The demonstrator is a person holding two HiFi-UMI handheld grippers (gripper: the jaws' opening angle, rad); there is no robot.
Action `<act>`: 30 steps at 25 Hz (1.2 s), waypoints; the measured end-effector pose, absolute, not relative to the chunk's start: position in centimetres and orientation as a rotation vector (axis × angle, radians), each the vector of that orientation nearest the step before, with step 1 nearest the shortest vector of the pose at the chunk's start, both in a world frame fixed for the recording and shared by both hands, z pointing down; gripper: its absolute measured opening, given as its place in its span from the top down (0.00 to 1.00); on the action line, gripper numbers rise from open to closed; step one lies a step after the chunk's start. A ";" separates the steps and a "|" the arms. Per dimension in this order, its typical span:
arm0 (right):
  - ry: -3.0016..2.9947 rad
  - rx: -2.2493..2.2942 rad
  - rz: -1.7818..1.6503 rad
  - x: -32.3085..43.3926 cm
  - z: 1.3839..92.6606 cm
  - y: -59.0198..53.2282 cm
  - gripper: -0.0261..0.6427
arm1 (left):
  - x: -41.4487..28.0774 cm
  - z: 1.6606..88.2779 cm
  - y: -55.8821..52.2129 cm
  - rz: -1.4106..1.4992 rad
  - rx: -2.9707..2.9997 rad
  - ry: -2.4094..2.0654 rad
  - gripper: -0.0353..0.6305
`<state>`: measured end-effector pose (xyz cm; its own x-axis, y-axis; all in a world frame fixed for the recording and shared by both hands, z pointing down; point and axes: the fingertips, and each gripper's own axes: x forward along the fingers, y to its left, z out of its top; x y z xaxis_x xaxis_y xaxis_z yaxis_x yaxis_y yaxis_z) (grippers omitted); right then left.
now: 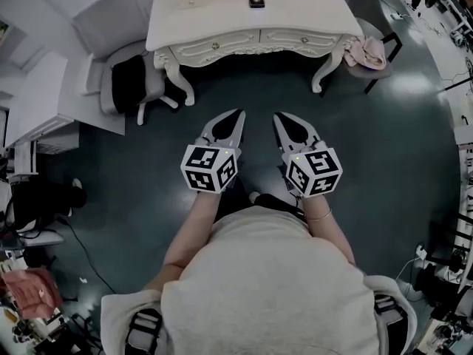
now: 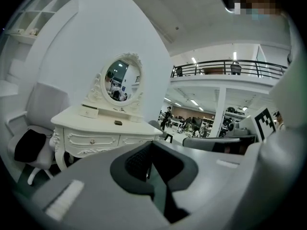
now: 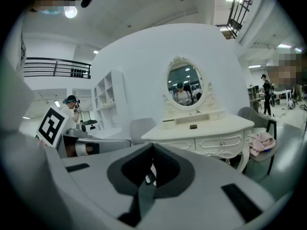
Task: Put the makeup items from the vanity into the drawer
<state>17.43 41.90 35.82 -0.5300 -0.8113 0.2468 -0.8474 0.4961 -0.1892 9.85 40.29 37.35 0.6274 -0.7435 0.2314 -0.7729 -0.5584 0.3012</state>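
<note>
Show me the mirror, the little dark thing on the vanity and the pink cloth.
mirror (image 3: 185,84), right gripper view, glass middle
little dark thing (image 1: 256,3), head view, its top
pink cloth (image 1: 367,52), head view, its middle

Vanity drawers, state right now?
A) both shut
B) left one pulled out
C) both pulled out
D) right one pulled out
A: the drawers both sit flush with the front of the vanity, and the small dark item lies on its top.
</note>
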 end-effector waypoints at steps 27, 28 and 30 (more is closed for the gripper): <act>-2.550 1.578 0.432 9.2 35.5 13.6 0.95 | 2.3 37.9 12.0 0.108 2.489 -1.038 0.93; -2.549 1.575 0.422 9.0 35.5 13.3 0.95 | 2.2 38.3 11.7 0.130 2.492 -1.051 0.93; -2.550 1.556 0.414 8.7 35.6 12.7 0.95 | 2.2 38.7 11.2 0.149 2.503 -1.054 0.93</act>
<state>8.73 12.67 35.60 -0.4617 -0.8520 0.2468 -0.8863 0.4320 -0.1667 2.17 11.16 38.67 0.7070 -0.6596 0.2551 -0.7045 -0.6254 0.3356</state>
